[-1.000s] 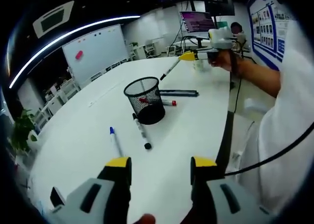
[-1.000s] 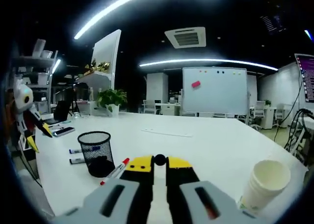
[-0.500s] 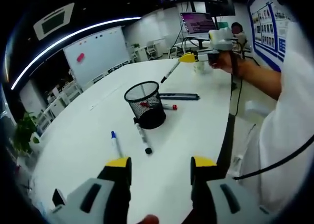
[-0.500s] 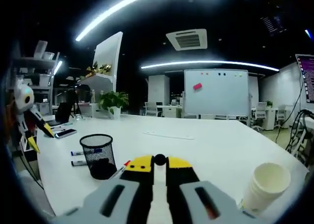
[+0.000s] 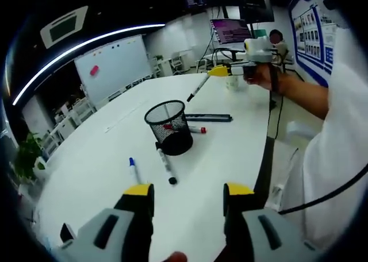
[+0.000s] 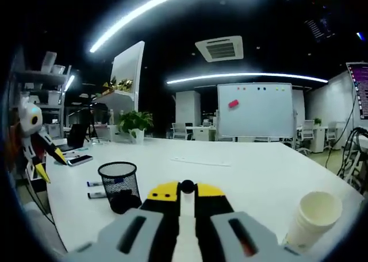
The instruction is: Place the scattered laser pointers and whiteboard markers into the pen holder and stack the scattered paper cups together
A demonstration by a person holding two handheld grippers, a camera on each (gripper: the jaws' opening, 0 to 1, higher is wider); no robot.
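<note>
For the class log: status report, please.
Right tongs shut on a black-capped marker, raised above the mesh pen holder. Left tongs open, empty. Markers lying around the holder's base; nothing blocking its mouth.

A white table [image 5: 230,153] carries a black mesh pen holder [image 5: 169,127], three markers [image 5: 165,164] lying beside it, a dark laser pointer [image 5: 208,118] and stacked paper cups [image 6: 313,219] standing well apart.

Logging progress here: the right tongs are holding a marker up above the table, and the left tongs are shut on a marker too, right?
Not quite. The right tongs do hold a marker above the table, but the left tongs are open and empty, as the left gripper view shows.
</note>
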